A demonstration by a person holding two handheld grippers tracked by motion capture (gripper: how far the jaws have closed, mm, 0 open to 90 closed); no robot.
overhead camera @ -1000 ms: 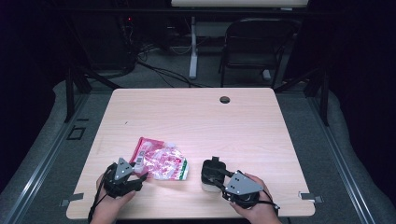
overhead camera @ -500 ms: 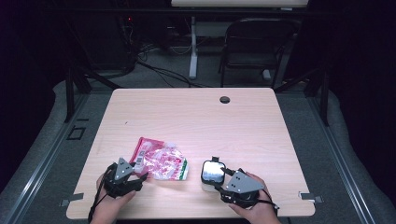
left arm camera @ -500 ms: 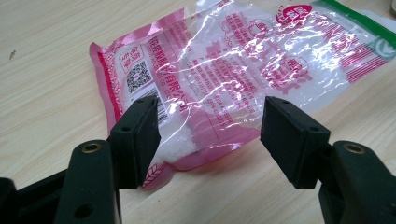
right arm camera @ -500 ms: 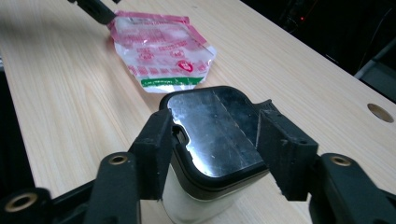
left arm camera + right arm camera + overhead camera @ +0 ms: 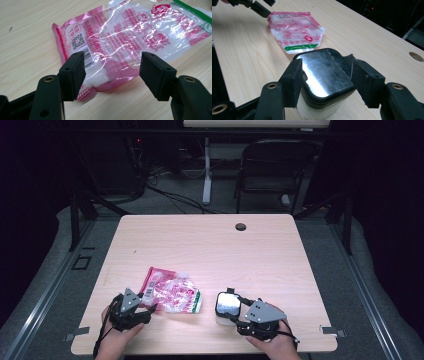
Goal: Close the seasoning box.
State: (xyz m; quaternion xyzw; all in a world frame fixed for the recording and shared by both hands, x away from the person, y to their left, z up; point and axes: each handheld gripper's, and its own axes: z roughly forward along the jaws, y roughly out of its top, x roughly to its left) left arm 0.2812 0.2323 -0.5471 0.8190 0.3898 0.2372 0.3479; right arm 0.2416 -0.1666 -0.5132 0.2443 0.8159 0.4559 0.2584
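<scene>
My left gripper (image 5: 111,72): jaws wide, the pink bag's near edge between them, not squeezed.
My right gripper (image 5: 325,75): jaws just opened wide around the white jar's shiny lid.
Bag (image 5: 172,292): flat on the table (image 5: 210,245).
Jar (image 5: 227,307): just right of the bag.

A dark chair (image 5: 272,167) stands beyond the wooden table (image 5: 210,245), with its grommet hole (image 5: 241,226).

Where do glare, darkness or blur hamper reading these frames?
High view: table lit, surroundings nearly black. Left gripper view: glare streaks across the plastic bag, print partly washed out. Right gripper view: the container's mirror-like lid reflects light; the far table edge is soft.
</scene>
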